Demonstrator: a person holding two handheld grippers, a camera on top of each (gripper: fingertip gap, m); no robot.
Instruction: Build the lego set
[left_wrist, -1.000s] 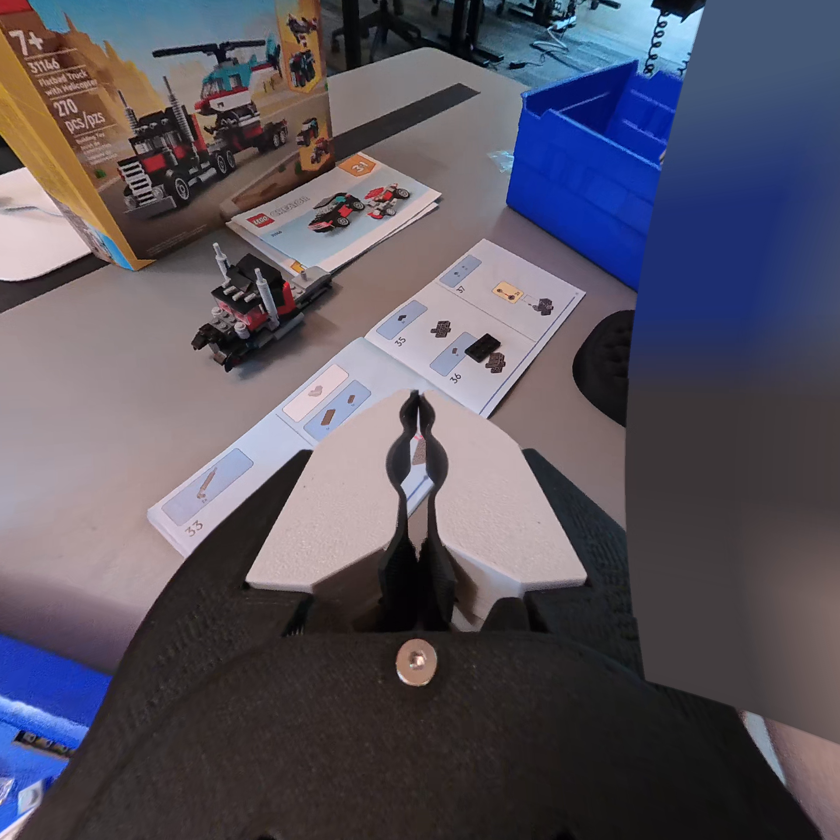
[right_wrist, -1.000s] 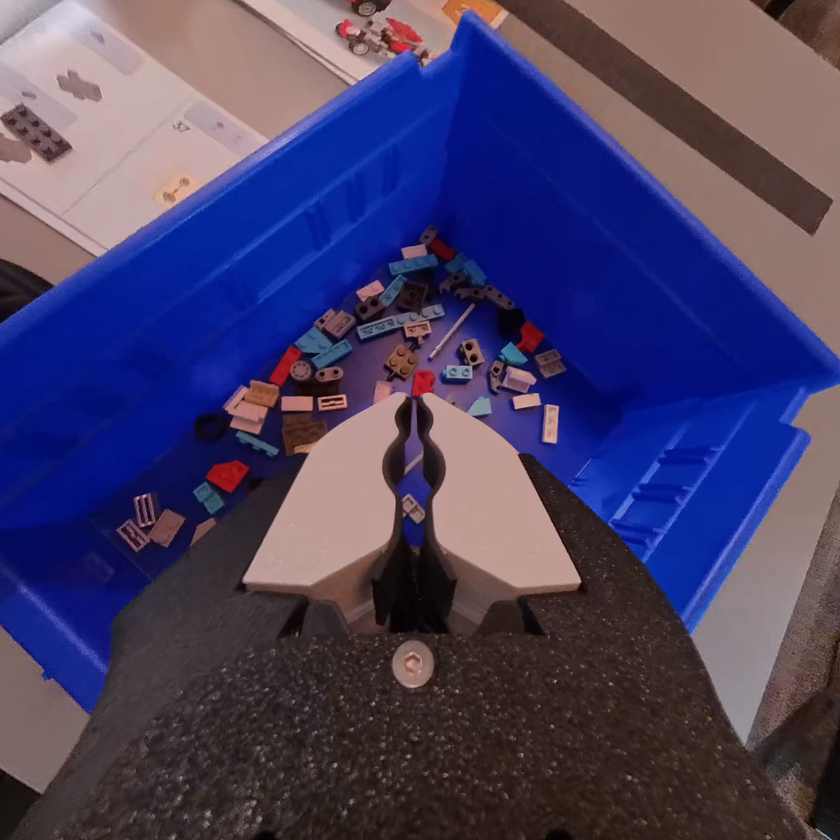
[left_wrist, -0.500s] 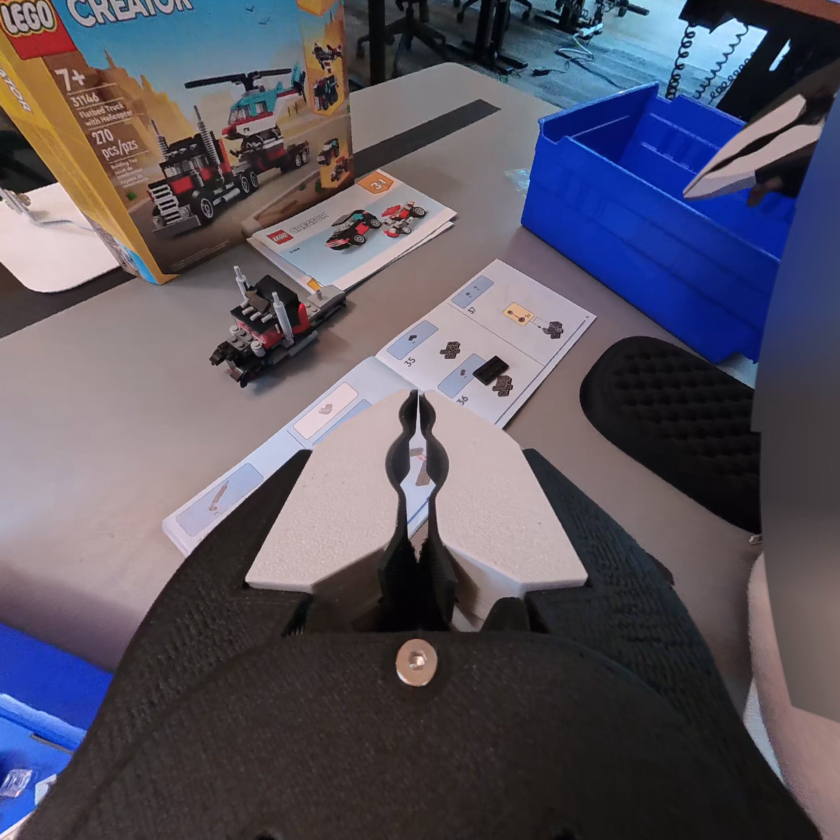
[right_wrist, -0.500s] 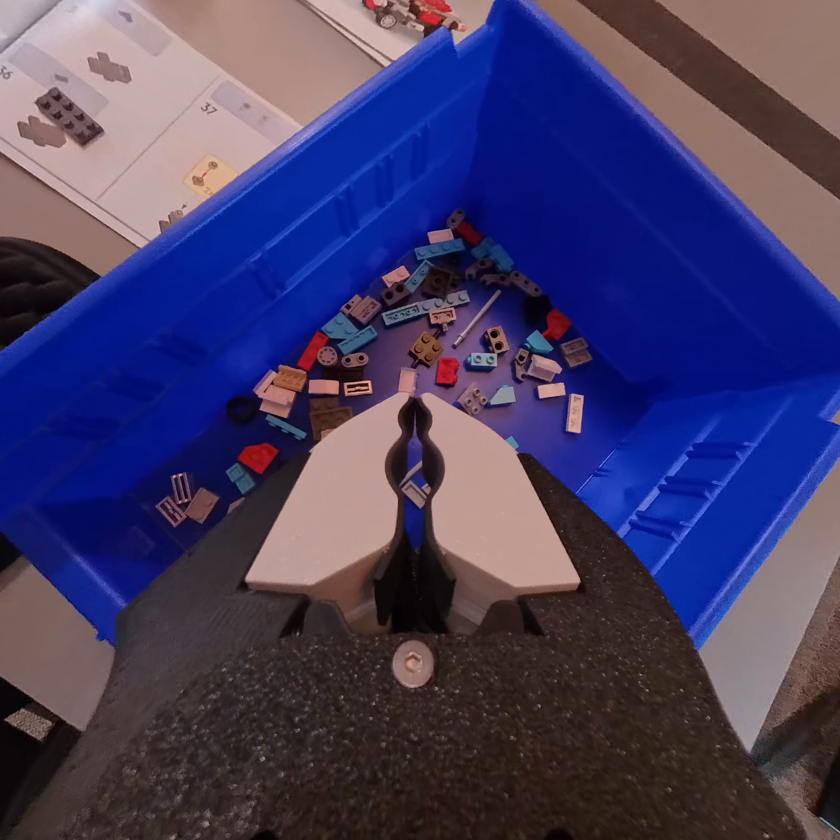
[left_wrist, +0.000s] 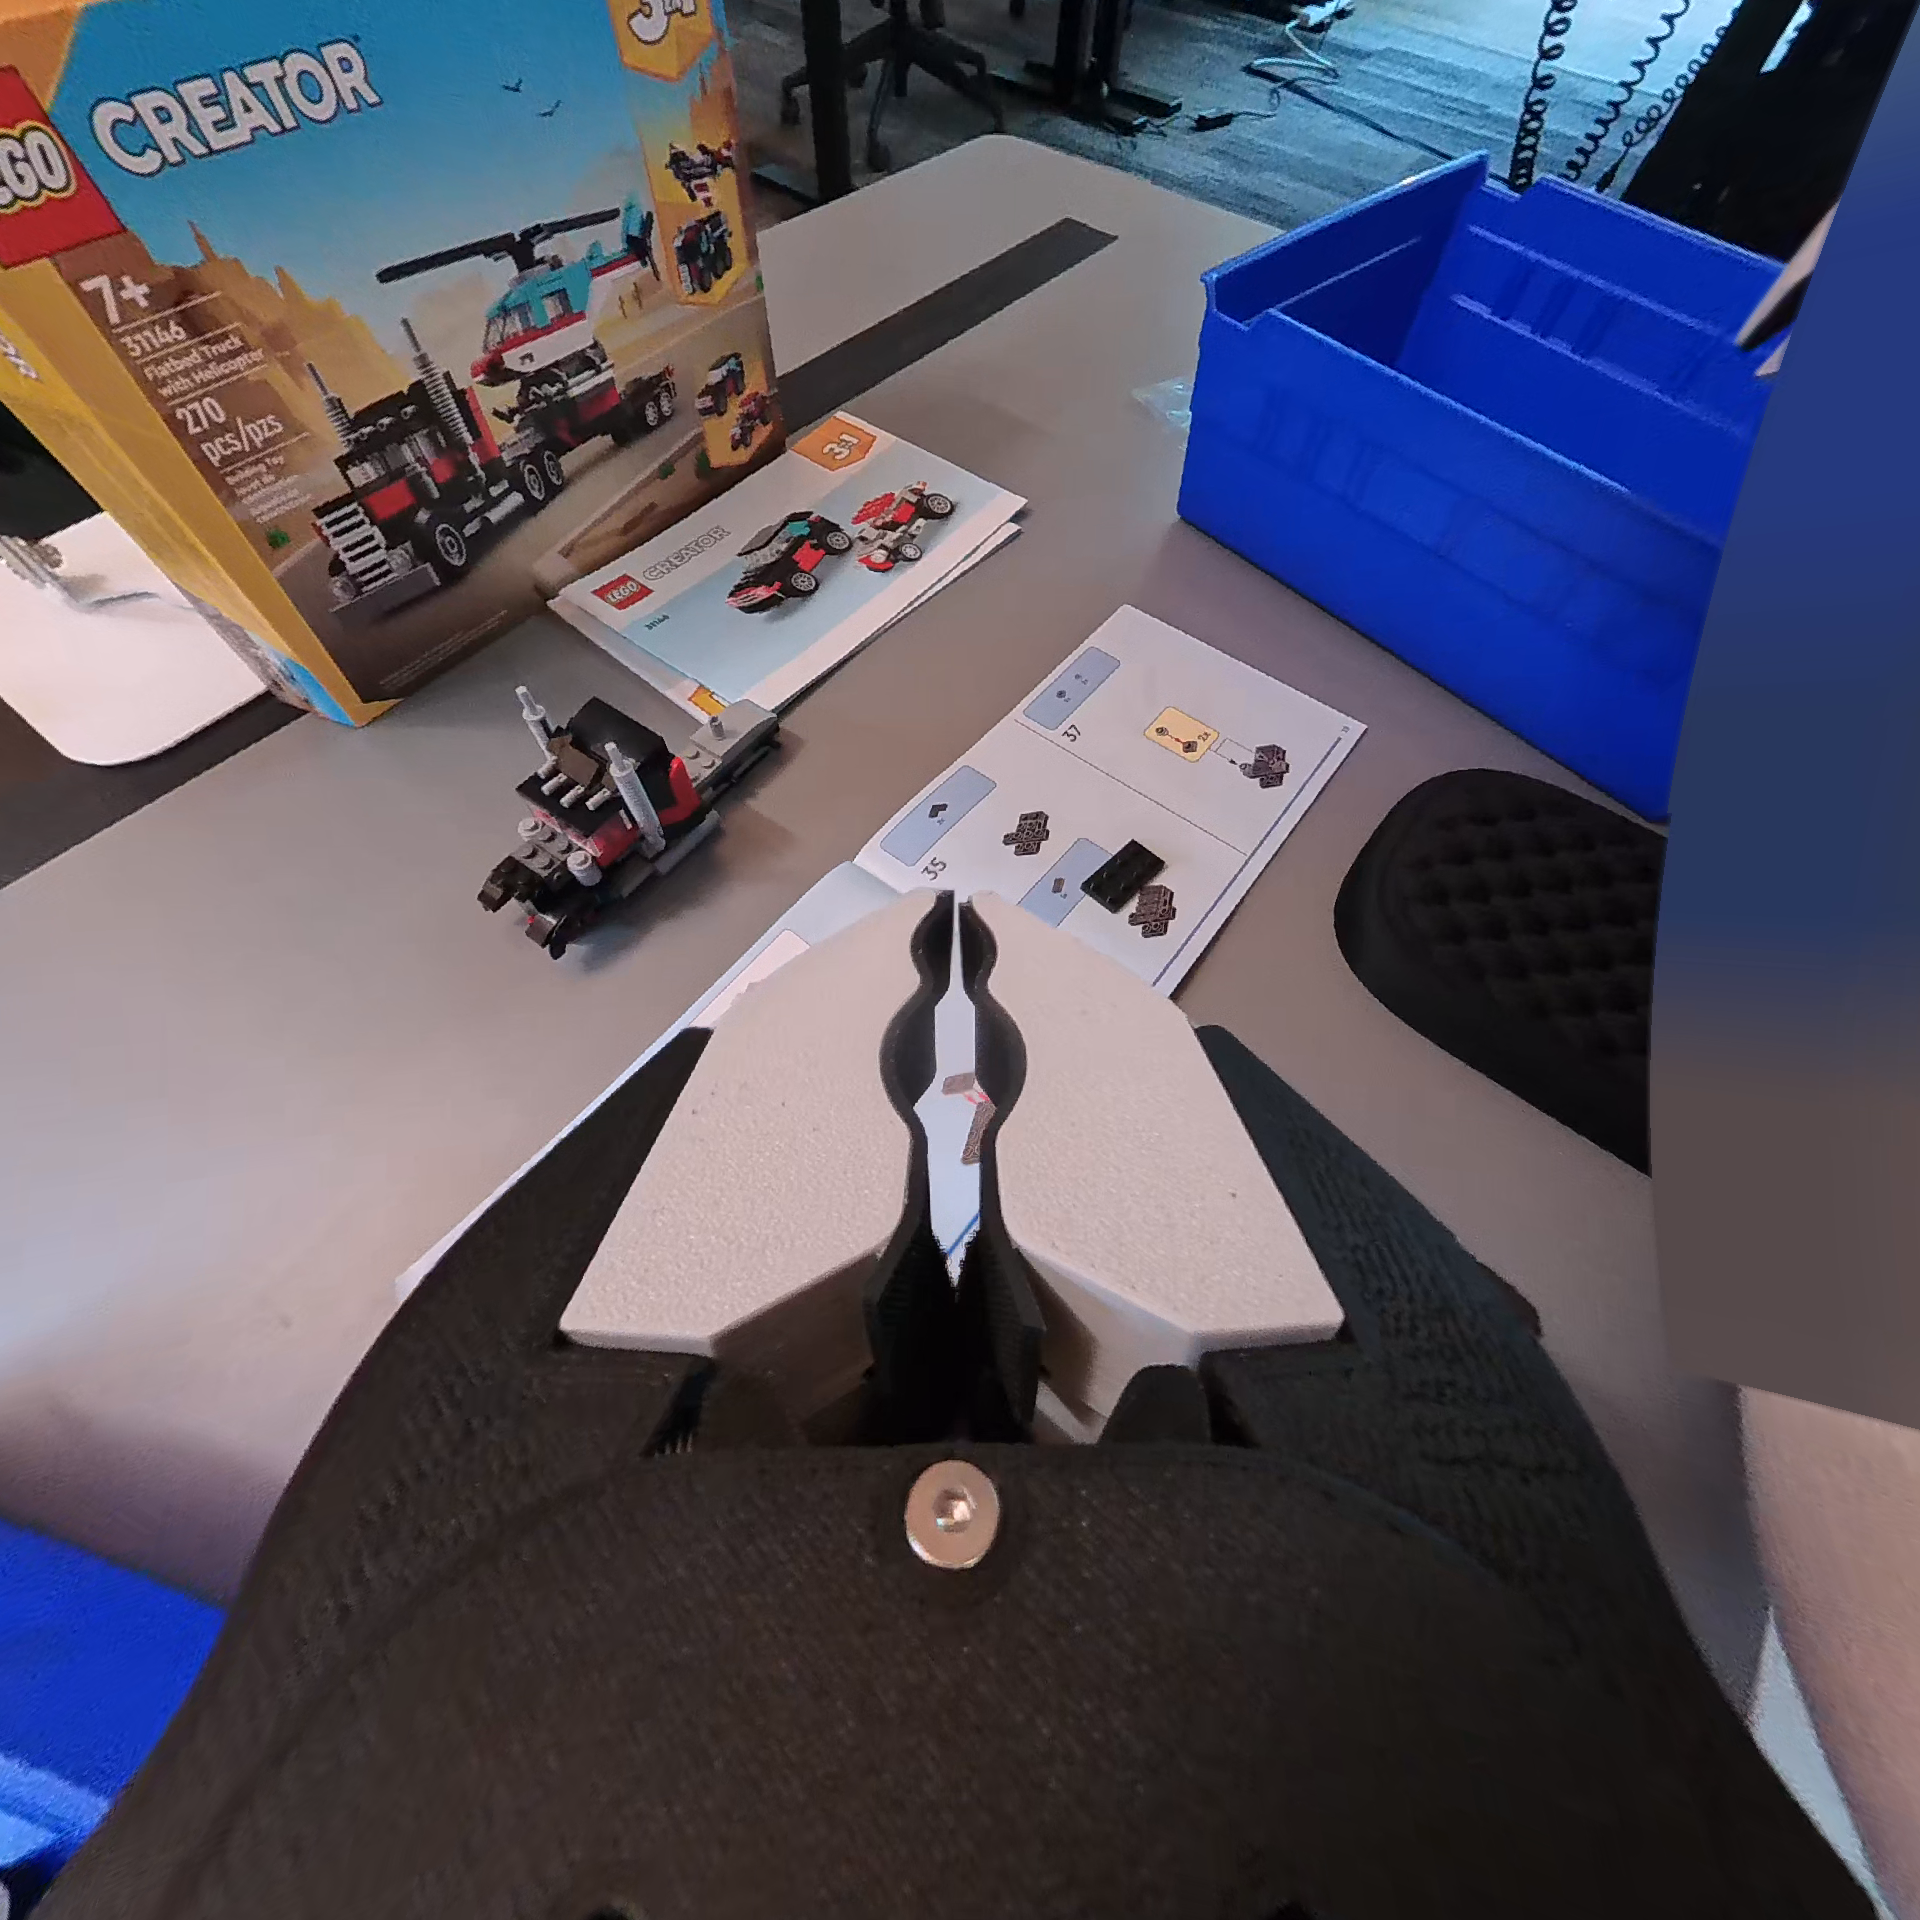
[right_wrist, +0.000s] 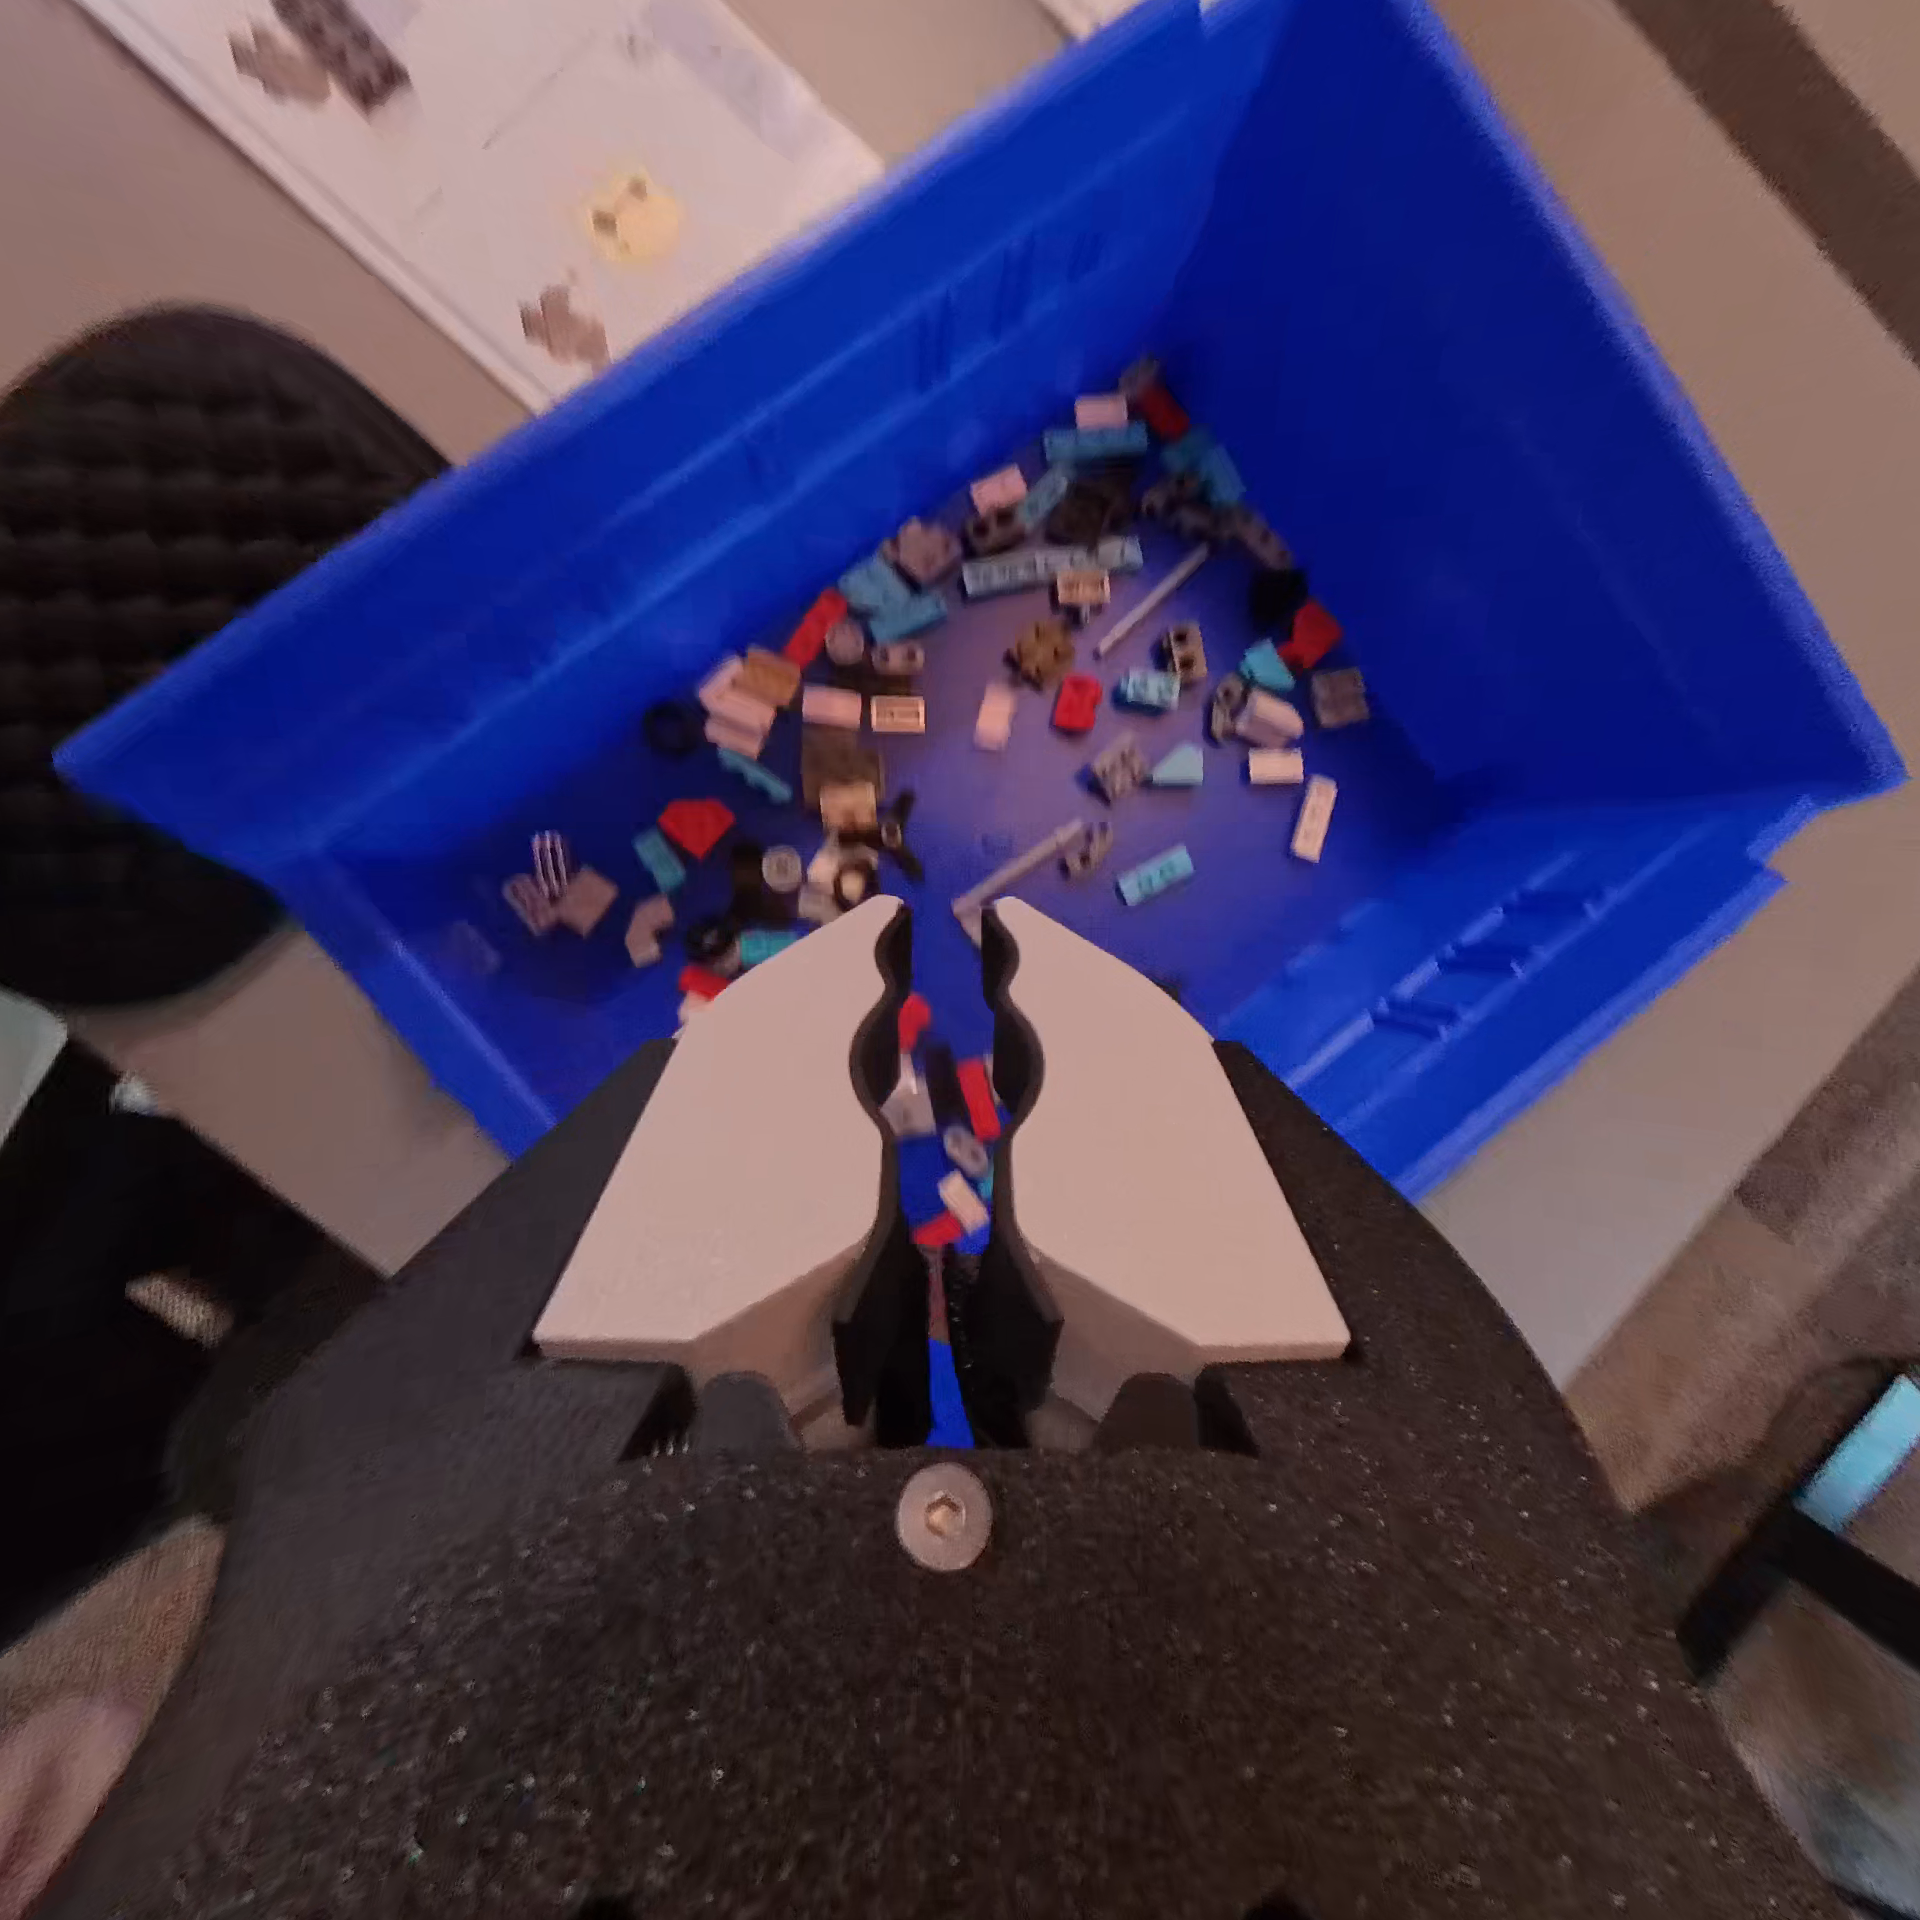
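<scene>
Loose bricks (right_wrist: 1049, 665) are shown scattered over the floor of the blue bin (right_wrist: 1507, 436), with the right gripper (right_wrist: 940, 920) poised above its near end, jaws parted a little and empty; this view is blurred, so single pieces are hard to tell apart. The left gripper (left_wrist: 954, 909) is held over the open manual (left_wrist: 1164, 769) on the grey worktop (left_wrist: 239, 1039), its jaws closed with nothing seen between them. A black plate (left_wrist: 1122, 875) lies on the manual page; the part-built truck (left_wrist: 613, 821) stands just beside the manual, in front of the box (left_wrist: 343, 343). The bricks are judged light, rigid and smooth, so apt to skid or flip when pinched; each is best taken across two flat opposite sides, not by a corner or sloped face. The truck is judged stiff but liable to shed pieces, so it is best gripped low across its chassis, clear of the thin upright stacks
</scene>
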